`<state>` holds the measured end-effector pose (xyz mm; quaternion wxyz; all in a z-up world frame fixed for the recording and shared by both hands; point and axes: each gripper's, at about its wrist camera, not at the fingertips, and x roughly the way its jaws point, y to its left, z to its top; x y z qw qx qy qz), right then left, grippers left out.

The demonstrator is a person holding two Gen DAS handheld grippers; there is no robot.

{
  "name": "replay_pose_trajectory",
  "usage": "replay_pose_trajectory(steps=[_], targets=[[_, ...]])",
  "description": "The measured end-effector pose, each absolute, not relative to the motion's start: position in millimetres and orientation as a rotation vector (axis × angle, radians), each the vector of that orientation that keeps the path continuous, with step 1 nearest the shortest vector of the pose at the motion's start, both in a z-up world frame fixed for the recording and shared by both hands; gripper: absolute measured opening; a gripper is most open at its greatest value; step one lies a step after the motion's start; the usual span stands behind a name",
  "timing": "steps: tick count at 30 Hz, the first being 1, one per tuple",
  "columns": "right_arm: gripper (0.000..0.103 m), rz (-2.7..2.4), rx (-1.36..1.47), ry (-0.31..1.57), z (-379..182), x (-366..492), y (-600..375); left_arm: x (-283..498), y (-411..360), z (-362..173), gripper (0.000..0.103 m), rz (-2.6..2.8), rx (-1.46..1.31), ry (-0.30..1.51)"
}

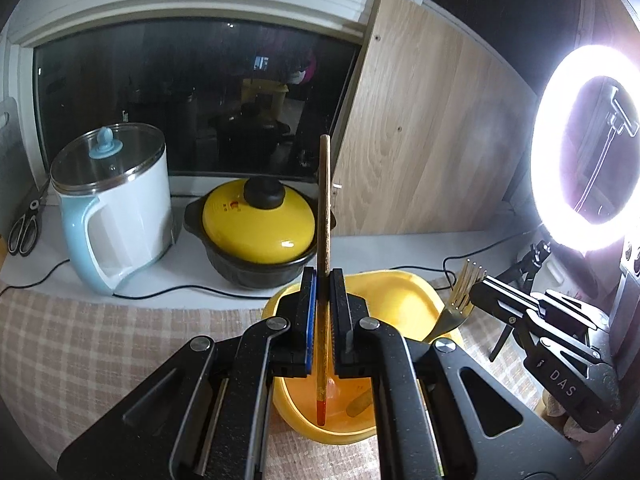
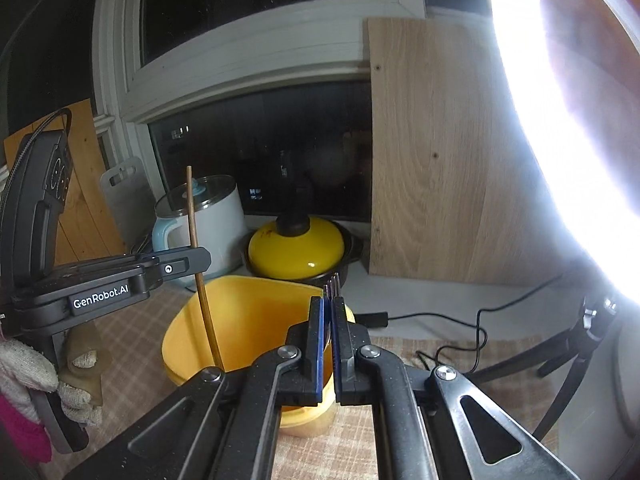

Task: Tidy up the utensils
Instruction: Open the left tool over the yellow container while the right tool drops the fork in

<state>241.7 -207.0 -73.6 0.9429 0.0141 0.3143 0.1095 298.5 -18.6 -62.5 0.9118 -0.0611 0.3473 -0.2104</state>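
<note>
I'm in a home kitchen, prob. filming setup; white-and-blue electric kettle w/ glass lid (image 1: 116, 208), yellow-lidded black clay pot (image 1: 256, 232), steel scissors (image 1: 26, 226) on a white counter (image 1: 392, 248) by the window; glowing ring light (image 1: 588, 144).

Dark glass window (image 1: 192, 92) in a white moulded frame (image 2: 256, 68), night outside. Pale oak-grain wooden board (image 1: 424, 148) leans upright beside it on a white counter (image 1: 392, 248). Glaring circular ring light (image 1: 552, 152) on a black tripod at right; beige checked tablecloth (image 1: 100, 344) in front.

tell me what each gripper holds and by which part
Left gripper clamps a chopstick partway along its shaft; right gripper clamps a gold fork near its neck.
</note>
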Motion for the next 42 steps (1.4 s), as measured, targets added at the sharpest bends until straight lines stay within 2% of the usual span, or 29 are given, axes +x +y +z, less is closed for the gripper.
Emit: replay_pose_trajectory(steps=[10,12,13,14,28,32,35,37,42], targets=[[0.004,0.250,0.053,0.676,-79.6,242.1,-211.8,295.2,-22.6,-65.5,0.004,-0.437,-0.097,0.738],[0.017,0.249,0.052,0.668,-77.2,240.4,-212.5,293.8,-22.2,-64.6,0.015,-0.427,-0.093,0.744],[0.024,0.251,0.057,0.662,-75.4,239.0,-213.8,292.4,-21.1,-63.5,0.027,-0.426,-0.096,0.739],[0.024,0.251,0.062,0.657,-73.7,237.9,-215.0,289.9,-19.5,-61.8,0.031,-0.423,-0.101,0.727],[0.027,0.275,0.093,0.639,-62.4,207.1,-236.0,253.4,-3.8,-41.3,0.031,-0.393,-0.138,0.690],[0.037,0.301,0.117,0.649,-64.9,193.7,-246.0,237.3,0.5,-41.9,0.031,-0.391,-0.151,0.687],[0.042,0.321,0.130,0.660,-67.9,182.8,-254.3,222.5,2.0,-44.8,0.031,-0.384,-0.141,0.697],[0.051,0.336,0.140,0.668,-70.6,175.6,-259.8,213.6,2.6,-48.0,0.031,-0.382,-0.137,0.710],[0.053,0.364,0.169,0.716,-86.5,159.8,-273.9,187.8,0.9,-64.7,0.031,-0.398,-0.128,0.775]])
